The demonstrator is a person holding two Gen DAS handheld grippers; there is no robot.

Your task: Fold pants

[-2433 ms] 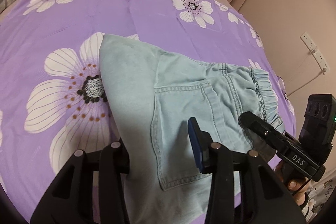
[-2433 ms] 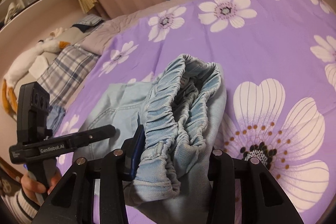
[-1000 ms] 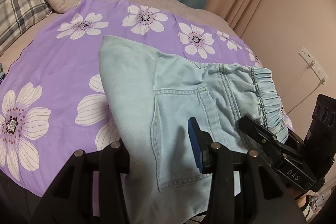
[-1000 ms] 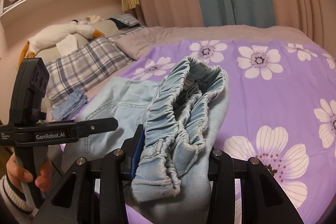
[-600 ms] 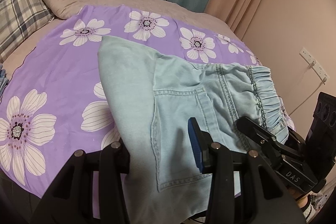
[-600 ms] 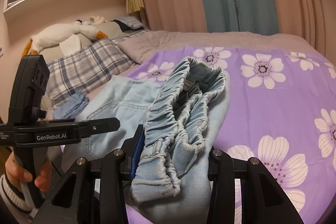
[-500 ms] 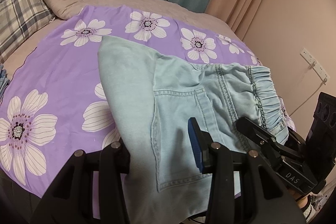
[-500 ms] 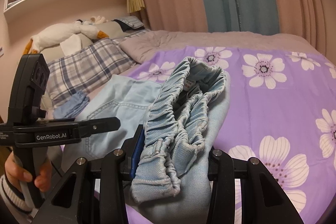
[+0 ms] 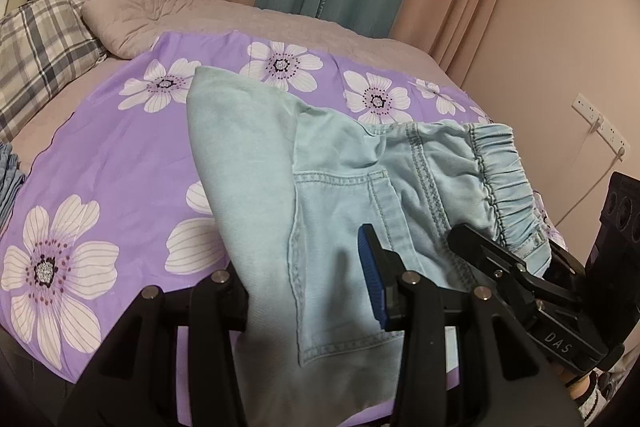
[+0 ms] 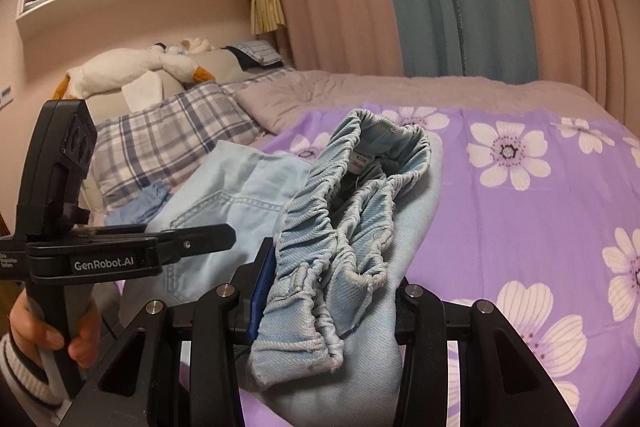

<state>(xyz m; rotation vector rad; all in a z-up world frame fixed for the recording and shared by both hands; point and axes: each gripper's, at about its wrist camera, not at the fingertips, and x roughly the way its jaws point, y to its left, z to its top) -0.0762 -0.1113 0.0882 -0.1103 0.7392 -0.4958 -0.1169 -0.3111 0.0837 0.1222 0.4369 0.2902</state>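
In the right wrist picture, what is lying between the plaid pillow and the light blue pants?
A small blue garment lies there, between the plaid pillow and the light blue pants, seen in the right wrist view.

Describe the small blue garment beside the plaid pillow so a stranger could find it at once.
Start at the bed's purple flowered sheet, then go to the grey-and-white plaid pillow near the headboard. The small crumpled blue garment lies just below that pillow, off the sheet. It is a deeper blue than the pale denim pants nearby.
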